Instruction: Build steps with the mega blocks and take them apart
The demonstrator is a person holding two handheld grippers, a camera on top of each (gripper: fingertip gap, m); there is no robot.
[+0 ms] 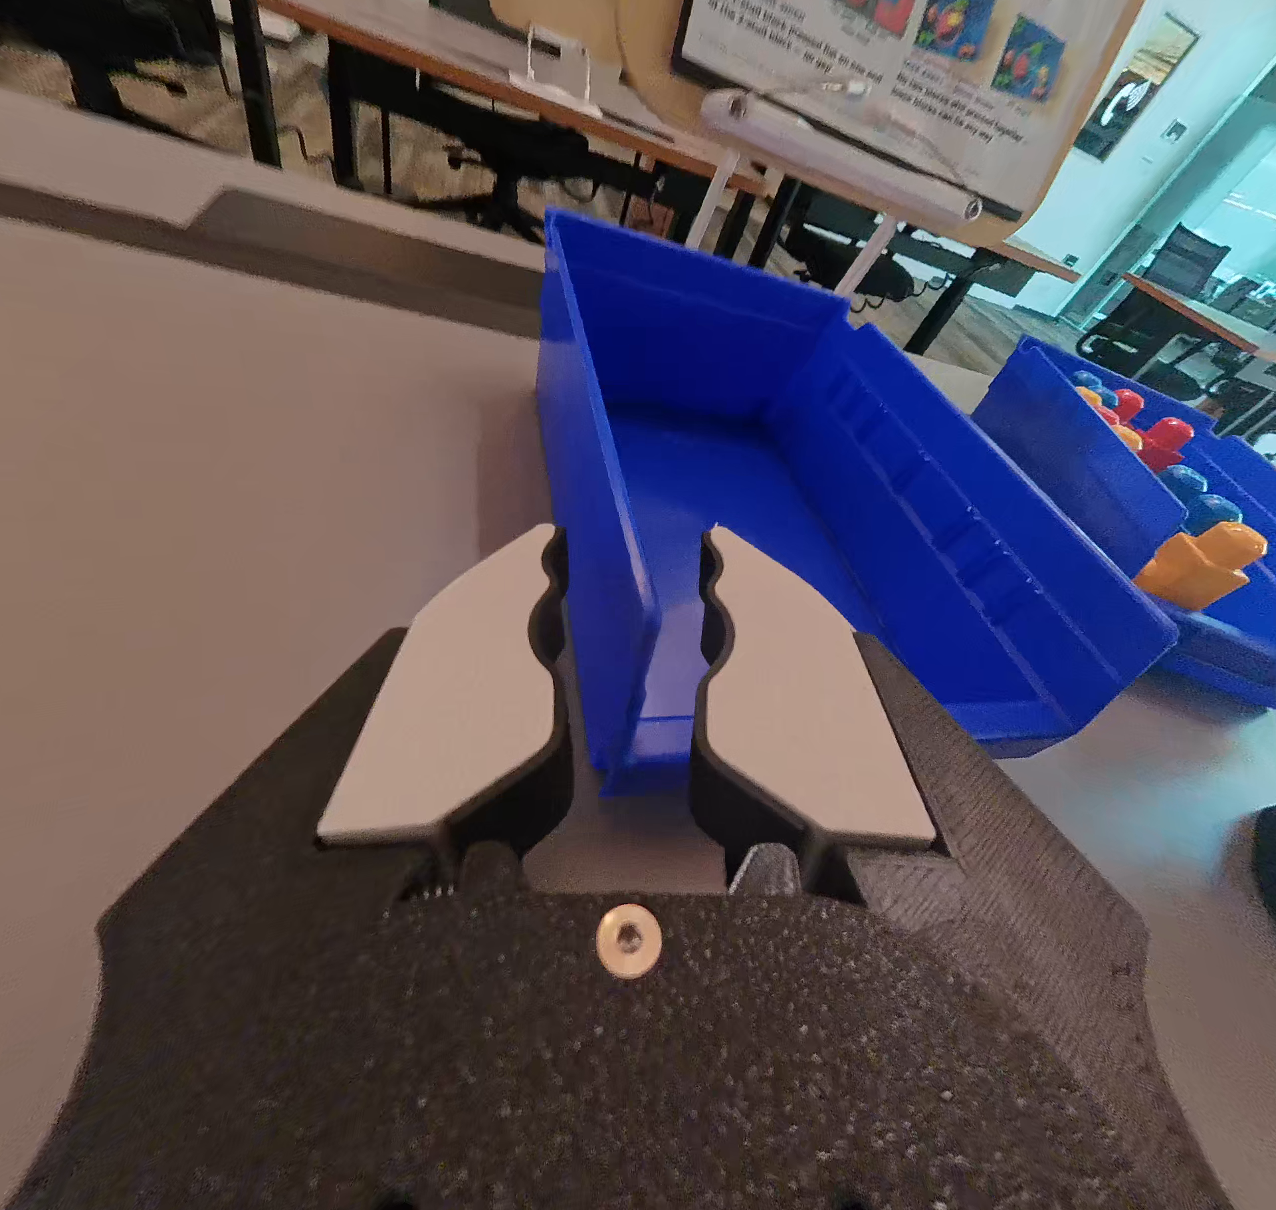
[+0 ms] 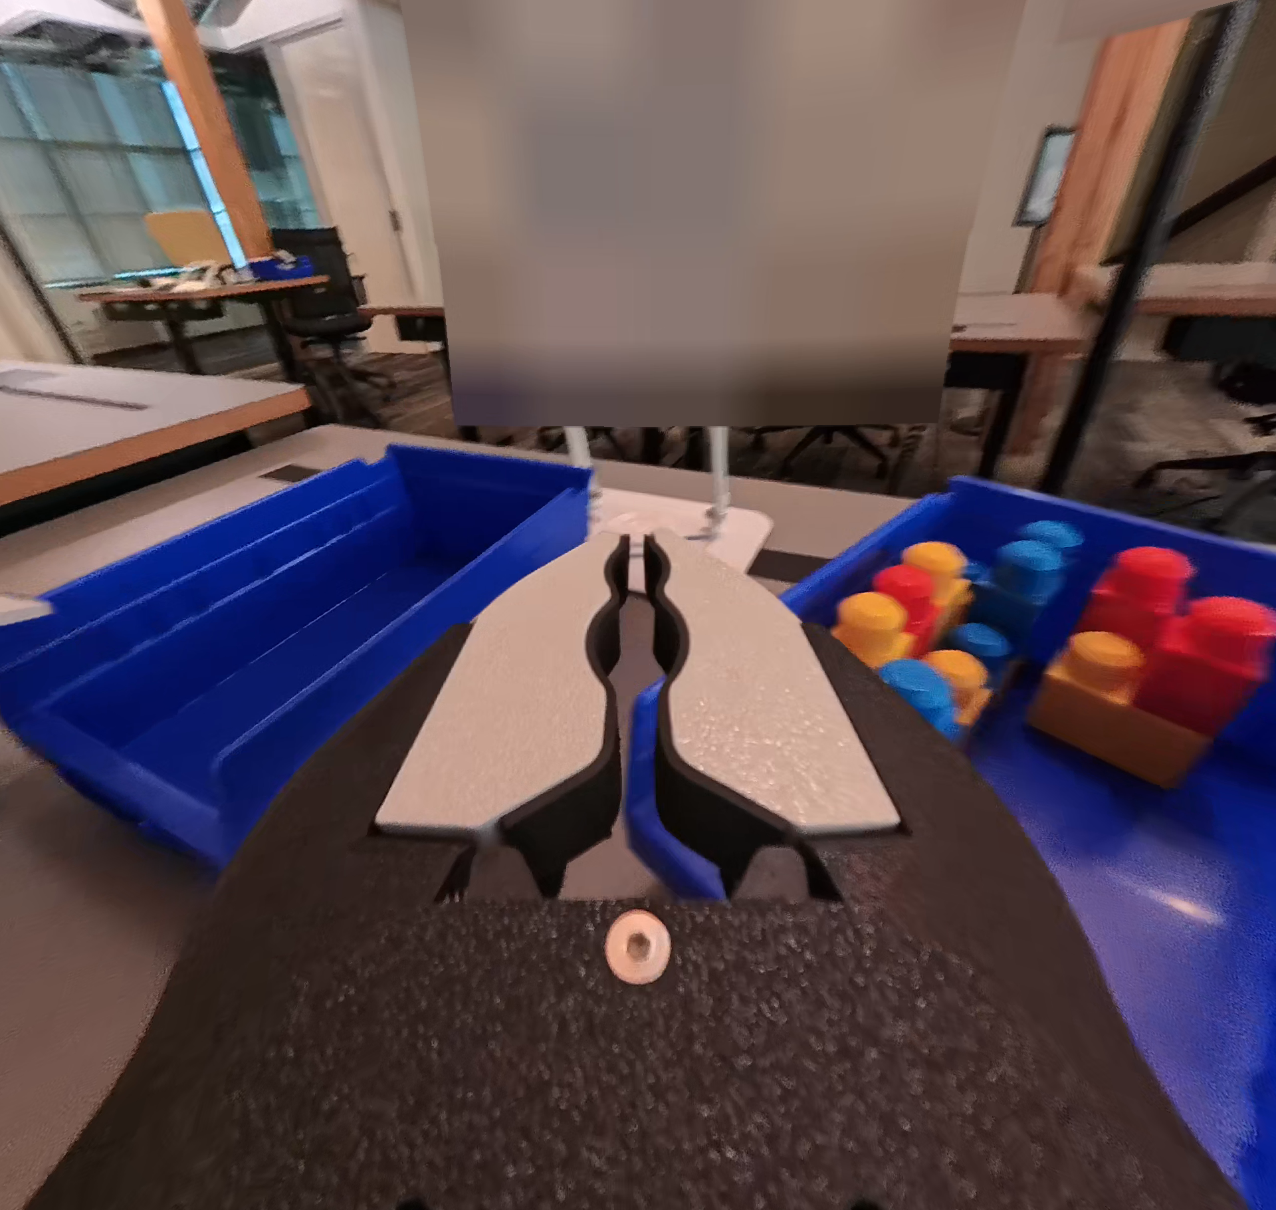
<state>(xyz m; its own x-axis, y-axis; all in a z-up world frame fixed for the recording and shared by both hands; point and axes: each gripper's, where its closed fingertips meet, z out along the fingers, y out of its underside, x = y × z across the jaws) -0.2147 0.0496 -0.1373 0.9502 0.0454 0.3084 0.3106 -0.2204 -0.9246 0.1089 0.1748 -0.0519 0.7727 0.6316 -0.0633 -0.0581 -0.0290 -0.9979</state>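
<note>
Our left gripper (image 1: 635, 631) stands part open astride the side wall of the empty blue plastic bin (image 1: 690, 348); our right gripper (image 2: 635, 548), nearly closed, holds nothing; red, yellow and blue mega blocks (image 2: 1167, 631) sit in the second blue bin (image 2: 1139, 900), rightward.

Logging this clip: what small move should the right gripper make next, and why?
Probably open and swing right toward the mega blocks. The right gripper is nearly shut on nothing, over the near wall of the blocks' blue bin, and no block is out yet.
</note>
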